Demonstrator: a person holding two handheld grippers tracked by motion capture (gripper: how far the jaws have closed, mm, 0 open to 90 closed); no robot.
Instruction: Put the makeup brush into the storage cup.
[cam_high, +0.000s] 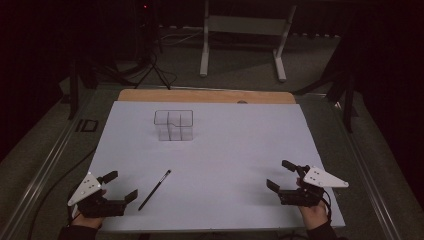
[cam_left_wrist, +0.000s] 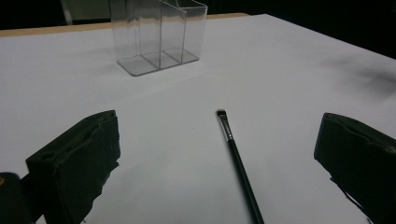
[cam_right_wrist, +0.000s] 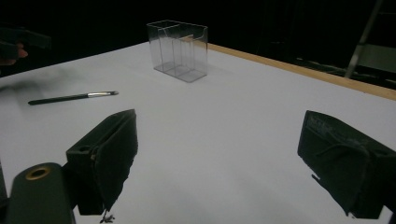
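A thin black brush (cam_high: 155, 189) lies flat on the white table (cam_high: 240, 150), its bristle tip pointing toward one o'clock in the high view. It sits just right of the left tongs (cam_high: 121, 185), within easy reach, which suggests it is the thing to be picked up. A clear plastic organizer (cam_high: 173, 125) with several upright compartments stands well apart from it, toward twelve o'clock near the far side of the table — probably where the brush is meant to end up, standing on end.

The left tongs rest at the near edge, around seven o'clock, jaws spread wide and released, holding nothing; in the left gripper view the brush (cam_left_wrist: 237, 158) lies on the table between and beyond the two black jaws, touched by neither. The right tongs (cam_high: 281, 175) wait at about five o'clock — also wide open and empty, aimed across the bare table toward the organizer (cam_right_wrist: 178, 49), with the brush (cam_right_wrist: 70, 97) far off to their side.
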